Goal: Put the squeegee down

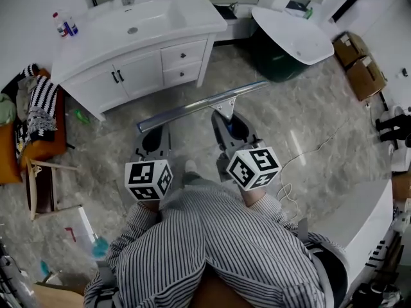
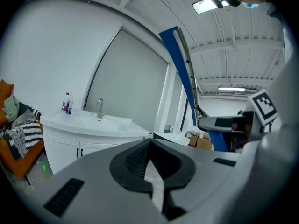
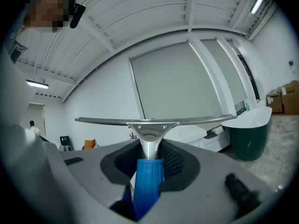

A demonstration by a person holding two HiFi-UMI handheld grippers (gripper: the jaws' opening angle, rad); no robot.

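The squeegee has a long metal blade and a blue handle. It hangs level over the grey marble floor, in front of the person in the striped shirt. My right gripper is shut on the handle, and the blade stretches crosswise just past the jaws. My left gripper is held beside it, under the blade's left end, with its jaws shut on nothing. In the left gripper view the squeegee rises as a blue and metal strip at the right.
A white vanity with a sink stands ahead on the left. A white oval basin sits over a dark green bin at the right. Cardboard boxes, a chair with clothes and a floor cable lie around.
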